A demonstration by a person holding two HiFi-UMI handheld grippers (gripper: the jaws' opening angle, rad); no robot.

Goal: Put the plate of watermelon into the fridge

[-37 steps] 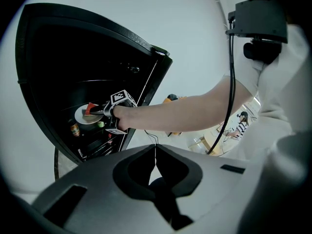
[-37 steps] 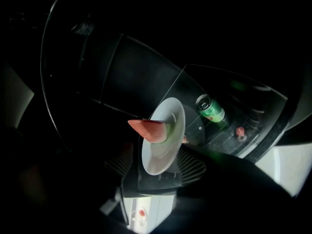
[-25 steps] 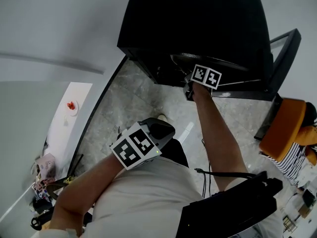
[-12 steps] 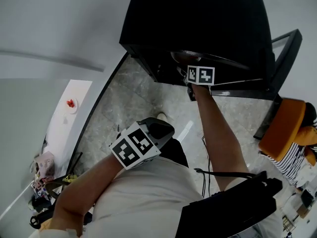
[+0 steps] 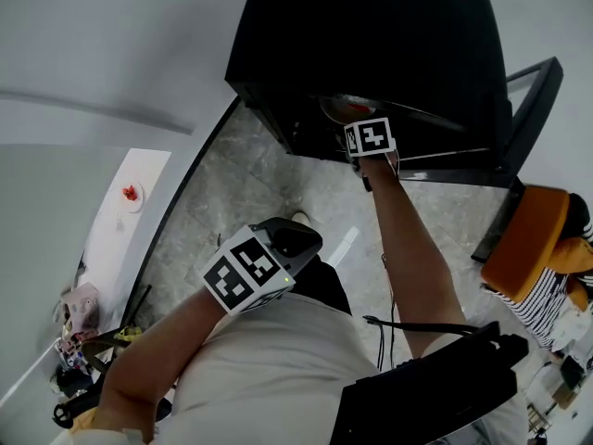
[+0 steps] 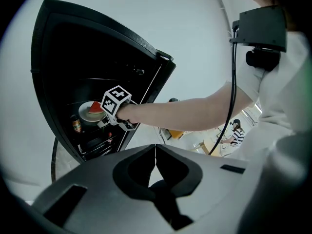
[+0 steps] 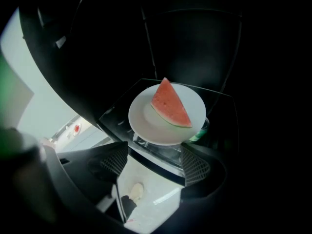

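A white round plate (image 7: pixel 146 123) bearing a red watermelon wedge (image 7: pixel 169 104) sits on a glass shelf (image 7: pixel 219 108) in the black fridge (image 5: pixel 371 35), perhaps beside a green can (image 7: pixel 202 128). The right tool (image 7: pixel 155 163) is spread apart at its rim; the left tool (image 6: pixel 155 155) is closed, empty.

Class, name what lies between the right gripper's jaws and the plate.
In the right gripper view, only the front edge of the shelf lies between the open jaws of the right gripper and the plate; nothing else.
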